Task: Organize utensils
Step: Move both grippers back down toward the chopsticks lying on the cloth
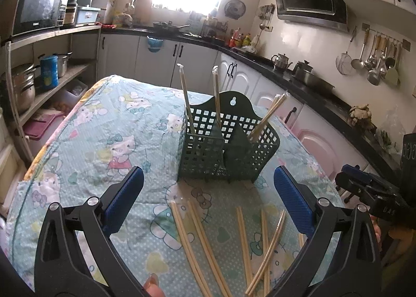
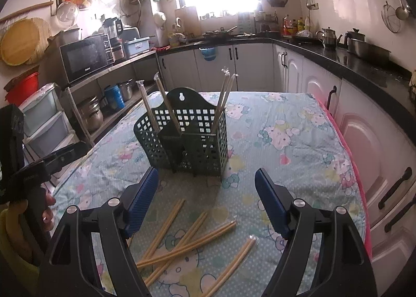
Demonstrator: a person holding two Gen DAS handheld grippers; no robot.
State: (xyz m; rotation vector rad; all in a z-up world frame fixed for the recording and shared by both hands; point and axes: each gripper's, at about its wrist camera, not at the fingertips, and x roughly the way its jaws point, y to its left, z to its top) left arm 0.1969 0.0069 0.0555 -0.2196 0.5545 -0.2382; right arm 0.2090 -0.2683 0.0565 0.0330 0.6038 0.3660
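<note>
A dark green perforated utensil holder (image 1: 226,151) stands on the table, also in the right wrist view (image 2: 187,146). Wrapped chopstick pairs (image 1: 186,100) stand in its compartments (image 2: 223,99). Several wrapped chopstick pairs (image 1: 197,245) lie loose on the cloth in front of it (image 2: 182,242). My left gripper (image 1: 208,198) is open and empty above the loose chopsticks. My right gripper (image 2: 206,200) is open and empty above them too; it also shows at the right edge of the left wrist view (image 1: 364,187).
The table carries a Hello Kitty patterned cloth (image 1: 104,140). Kitchen counters with white cabinets (image 2: 325,88) run along the right and the back. A shelf with a microwave (image 1: 36,8) and pots stands on the left. The left gripper's body (image 2: 39,166) is at the left edge.
</note>
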